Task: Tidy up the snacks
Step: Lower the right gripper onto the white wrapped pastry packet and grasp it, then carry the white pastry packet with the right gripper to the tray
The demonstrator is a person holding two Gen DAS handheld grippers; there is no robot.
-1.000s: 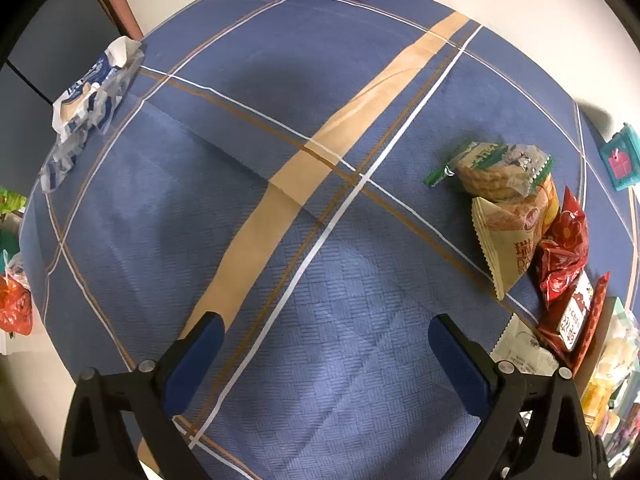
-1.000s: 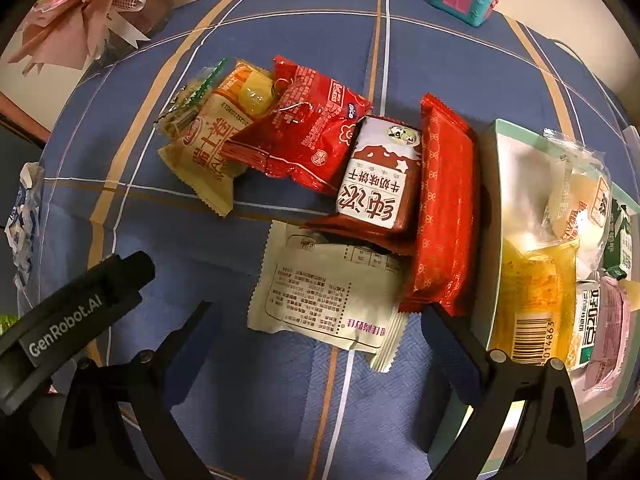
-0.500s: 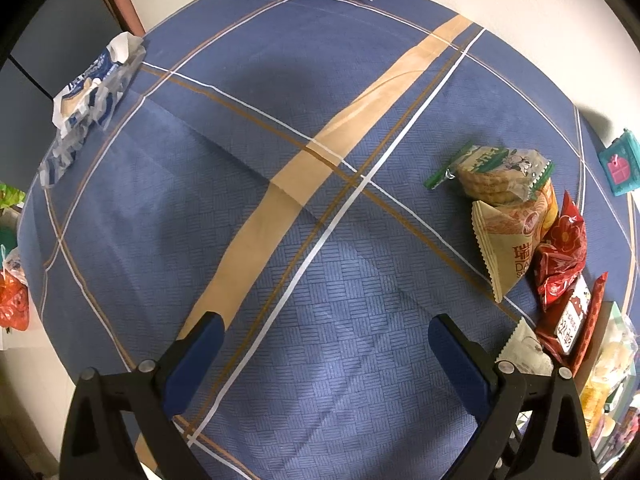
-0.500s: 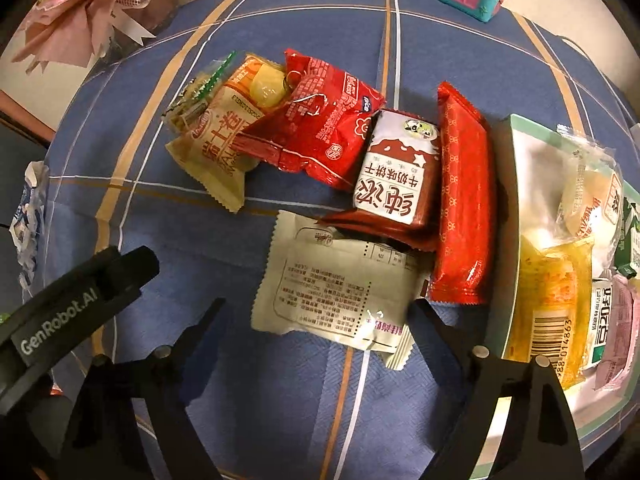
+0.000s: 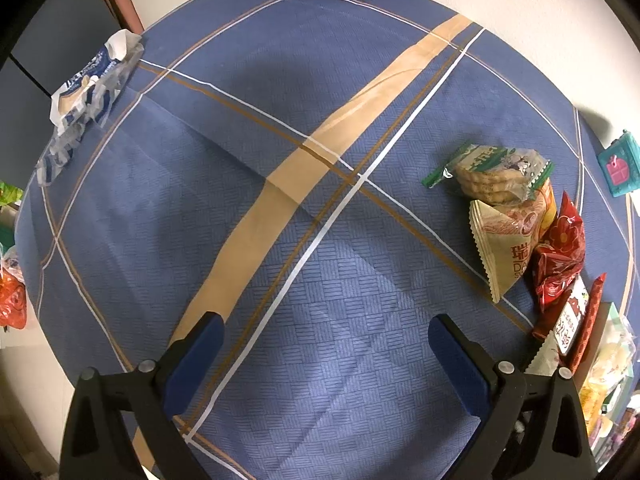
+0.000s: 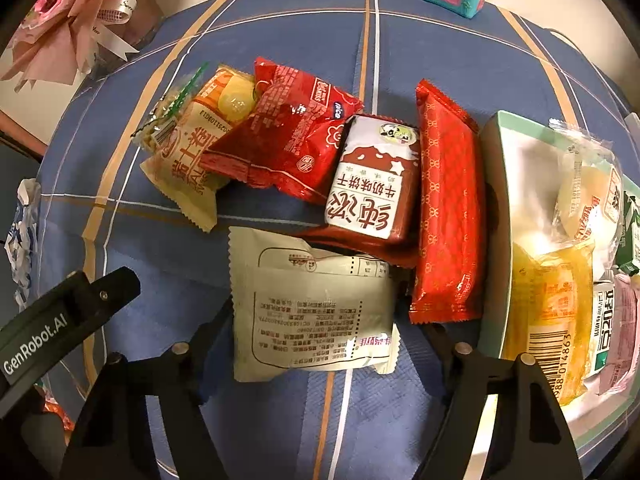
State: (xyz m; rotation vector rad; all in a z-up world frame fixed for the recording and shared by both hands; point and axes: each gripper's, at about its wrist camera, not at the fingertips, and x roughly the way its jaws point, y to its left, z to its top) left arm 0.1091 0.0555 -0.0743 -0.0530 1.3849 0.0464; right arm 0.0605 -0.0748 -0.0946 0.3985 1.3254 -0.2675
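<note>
Proximity decides the coming move: the cream packet (image 6: 314, 308) lies directly between the spread jaws of the right gripper (image 6: 320, 336), printed back upward, flat on the blue checked surface (image 6: 280, 32). Its long axis is seen to run roughly crosswise to the gripper's line of sight, so that its two short, crimped ends face the two fingers; a closing of the jaws would press it end to end, it is judged, unless the wrist is turned first. The right gripper is held wide, with nothing in it, and whether its fingertips already touch the packet cannot be told, since the tips are hidden below the packet's edges.

Just beyond the packet's far edge, and partly overlapping it, the milk-biscuit pack (image 6: 370, 184) is found, with the long red bar (image 6: 446, 216) beside it to the right. The tray (image 6: 496, 184), already loaded with several snacks, lies further right, just beside the bar. The carry from packet to tray is therefore judged to be a short move to the right.

The left gripper (image 5: 324, 364) is also held wide and empty, above bare cloth, with the snack pile well off to its right; the nearest piece there is the triangular beige pack (image 5: 506, 256). The right hand is thus the nearer one by far, and the pick is judged to fall to it.
</note>
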